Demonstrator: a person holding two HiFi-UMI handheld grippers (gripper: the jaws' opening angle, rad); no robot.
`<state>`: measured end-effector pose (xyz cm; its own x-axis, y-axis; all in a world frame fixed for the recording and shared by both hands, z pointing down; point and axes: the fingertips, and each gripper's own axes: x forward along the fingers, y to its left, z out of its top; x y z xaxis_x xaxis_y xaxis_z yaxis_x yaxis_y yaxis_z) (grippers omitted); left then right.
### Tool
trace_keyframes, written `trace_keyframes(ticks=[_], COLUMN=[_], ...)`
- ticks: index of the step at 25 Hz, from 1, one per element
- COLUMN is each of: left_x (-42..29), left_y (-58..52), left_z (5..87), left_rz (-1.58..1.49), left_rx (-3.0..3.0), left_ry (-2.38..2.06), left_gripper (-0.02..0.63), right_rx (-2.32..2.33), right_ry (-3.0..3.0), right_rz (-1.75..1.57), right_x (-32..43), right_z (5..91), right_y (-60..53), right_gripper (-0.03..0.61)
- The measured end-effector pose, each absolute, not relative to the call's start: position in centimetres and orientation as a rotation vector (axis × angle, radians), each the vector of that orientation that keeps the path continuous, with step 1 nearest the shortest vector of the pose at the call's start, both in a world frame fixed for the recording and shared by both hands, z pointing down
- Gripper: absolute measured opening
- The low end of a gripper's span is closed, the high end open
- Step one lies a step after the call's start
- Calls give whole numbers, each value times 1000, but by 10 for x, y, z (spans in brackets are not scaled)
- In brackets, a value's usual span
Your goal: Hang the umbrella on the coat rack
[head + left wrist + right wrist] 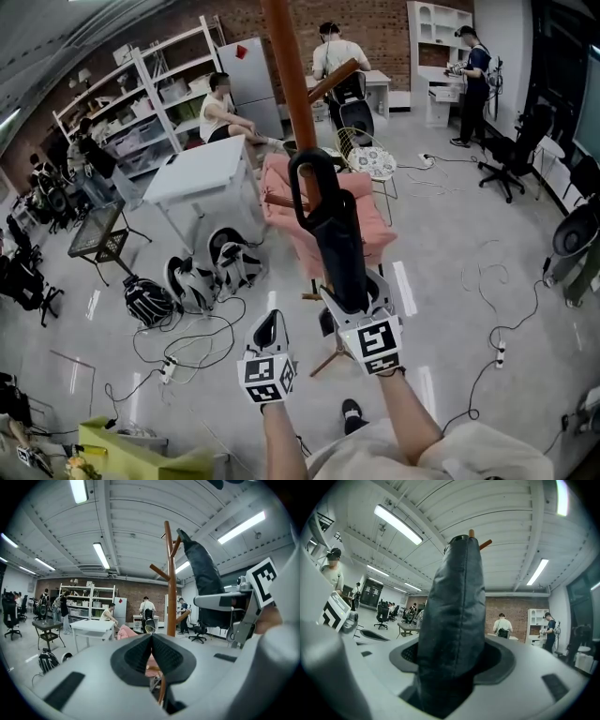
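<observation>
- Pinching the black umbrella (330, 225), right tongs (349, 300) are holding it roughly upright just beside the coat rack (289, 84) pole.
- Left tongs (270, 330) are hanging pressed together, empty.
- Bare floor (450, 253) is lying open rightward.

Bright, even light from ceiling tubes (102, 555); faint shadows; heavy fisheye bending and dark corners; foreground soft.

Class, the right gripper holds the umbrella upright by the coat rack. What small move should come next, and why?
Probably ease the umbrella toward an upper peg of the coat rack. The right gripper is clamped on its lower part, and its looped top sits beside the rack's pole, on no peg yet.
</observation>
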<state>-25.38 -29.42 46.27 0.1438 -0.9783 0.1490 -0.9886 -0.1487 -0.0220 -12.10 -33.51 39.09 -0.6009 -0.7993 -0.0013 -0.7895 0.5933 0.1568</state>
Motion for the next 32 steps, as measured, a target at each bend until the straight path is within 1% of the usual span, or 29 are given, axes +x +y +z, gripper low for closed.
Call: trace_keyframes(ticks=[16, 23, 32], left_x=[-253, -251, -262], left_y=[-294, -294, -288], left_z=[473, 473, 481], left_rz=[204, 124, 125], left_rx=[2293, 2290, 2251], left_ry=[-1985, -1939, -1956], left_gripper=[8, 8, 8], right_rx=[1386, 1392, 1402], right_ry=[-2707, -2710, -2698], right_rz=[-150, -113, -61], right_x=[-120, -126, -125], right_z=[409, 414, 427], right_y=[-346, -351, -361], right_gripper=[296, 296, 296])
